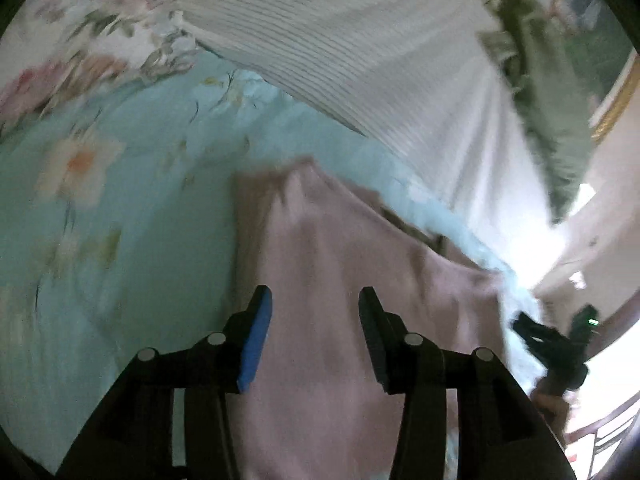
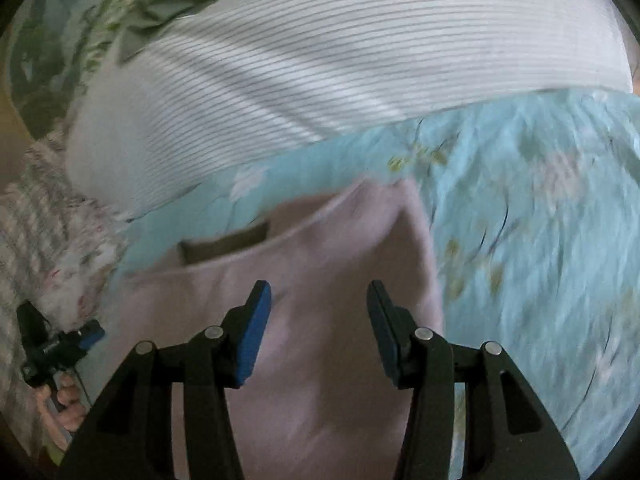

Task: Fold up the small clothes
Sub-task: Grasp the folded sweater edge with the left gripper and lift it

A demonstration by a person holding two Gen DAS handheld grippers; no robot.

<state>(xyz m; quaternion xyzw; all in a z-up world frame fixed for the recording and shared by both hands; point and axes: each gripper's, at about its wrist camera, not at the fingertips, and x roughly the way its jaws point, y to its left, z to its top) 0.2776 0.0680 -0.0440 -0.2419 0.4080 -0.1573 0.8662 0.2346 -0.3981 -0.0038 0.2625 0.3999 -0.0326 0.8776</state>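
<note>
Pale pink garment [image 1: 340,280] spread flat on the light blue floral bedsheet [image 1: 120,220], below the striped white pillow [image 1: 360,40], which serves as the landmark here. Neckline end nearest the pillow, one dark slot of an opening visible on that side in the right wrist view; rest of the cloth running back under both tools. Probably laid out like this to give clean edges for a fold.

Left gripper [image 1: 316,320] poised over the garment on the side away from the pillow, jaws parted to a middling gap, nothing between the pads [image 1: 256,340], cloth lying loose beneath. Right gripper [image 2: 318,320] likewise over the pink cloth, jaws held moderately apart, gripping nothing. Both apparently between grasps, positioned to pick fresh edges.

Green patterned bedding [image 1: 552,120] beyond the pillow; a crumpled pale checked cloth [image 2: 48,240] beside the pillow's end. Strong motion blur; finer creases impossible to judge.
</note>
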